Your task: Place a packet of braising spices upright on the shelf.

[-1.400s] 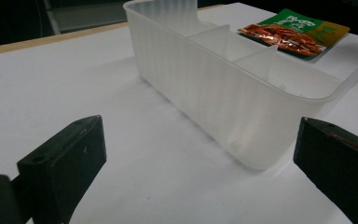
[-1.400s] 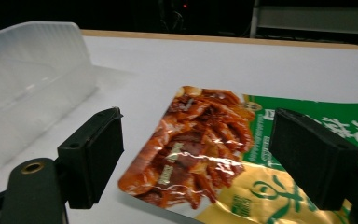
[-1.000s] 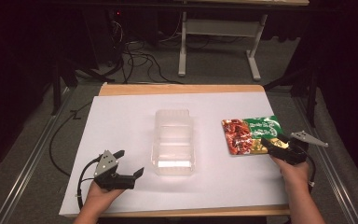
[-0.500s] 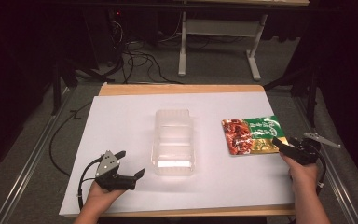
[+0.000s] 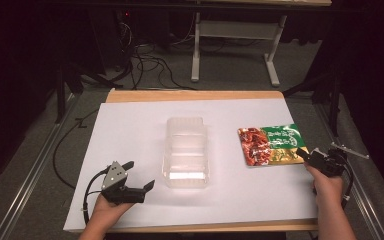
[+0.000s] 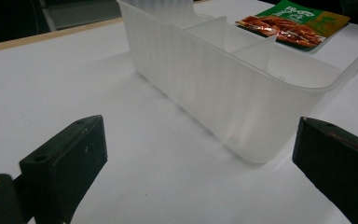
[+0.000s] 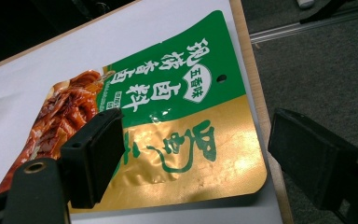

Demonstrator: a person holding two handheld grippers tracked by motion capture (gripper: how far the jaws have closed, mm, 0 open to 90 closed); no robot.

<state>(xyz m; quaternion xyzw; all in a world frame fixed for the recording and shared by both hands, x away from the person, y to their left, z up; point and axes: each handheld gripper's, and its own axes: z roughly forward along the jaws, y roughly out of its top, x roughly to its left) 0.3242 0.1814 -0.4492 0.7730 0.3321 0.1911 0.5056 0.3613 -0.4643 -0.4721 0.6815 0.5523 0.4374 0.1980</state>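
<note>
So the divided container [image 5: 186,152] sits mid-counter [image 5: 130,125], with the food pouch [image 5: 271,144] off to its right near the edge. Left tongs [image 5: 141,176] are in front-left of the container, right tongs [image 5: 307,156] just at the pouch's near right corner.

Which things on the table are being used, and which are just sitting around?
In use: food pouch between the open right gripper; clear divided box before the open left gripper.

Just around: white table cover, floor cables, metal stand.
</note>
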